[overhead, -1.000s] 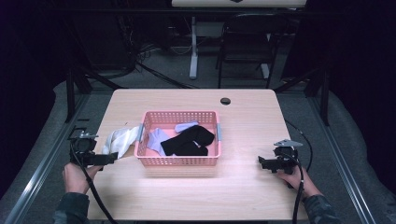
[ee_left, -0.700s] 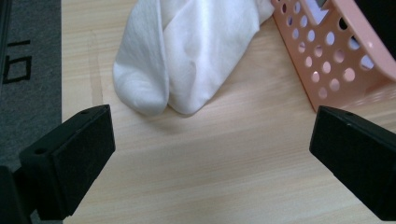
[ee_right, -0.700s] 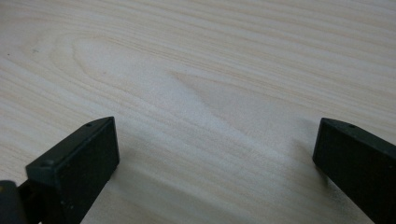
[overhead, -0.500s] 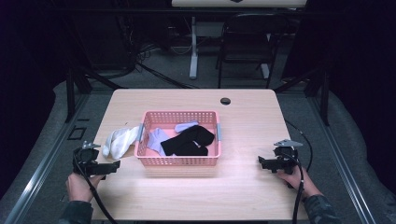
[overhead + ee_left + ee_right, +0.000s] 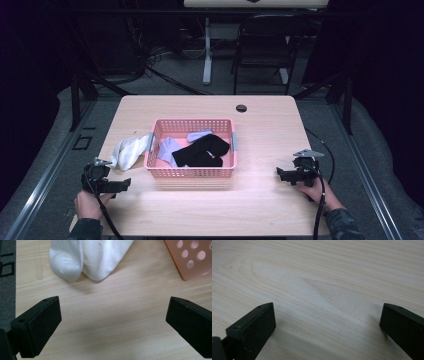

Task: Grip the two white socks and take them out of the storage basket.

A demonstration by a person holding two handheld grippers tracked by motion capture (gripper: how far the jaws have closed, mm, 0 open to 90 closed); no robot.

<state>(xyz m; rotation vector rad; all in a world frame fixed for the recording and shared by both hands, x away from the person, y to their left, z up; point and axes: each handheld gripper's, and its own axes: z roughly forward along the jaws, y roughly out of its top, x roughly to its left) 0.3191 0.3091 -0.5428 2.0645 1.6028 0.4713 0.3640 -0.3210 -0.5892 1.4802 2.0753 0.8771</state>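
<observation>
Lying on the counter [image 5: 260, 195] just left of the pink basket [image 5: 192, 171] are two white socks [image 5: 127, 151], side by side and touching each other, their upper ends leaning against the basket's left wall. The left tool [image 5: 120, 185] rests near them at the counter's left front corner, its jaws spread wide with nothing between; in the left gripper view the two rounded toe ends sit just ahead of the jaws, while the rest of each sock is cut off by the top edge, as is most of the basket, of which one corner shows. Inside the basket there is one black garment [image 5: 202, 151] and at least two pale lilac pieces [image 5: 167, 150]; whether these are socks is hard to make out. The right tool [image 5: 281, 172] sits well apart on the right side, jaws likewise spread wide over bare wood. One dark round hole [image 5: 241, 108] marks the counter's far edge.
</observation>
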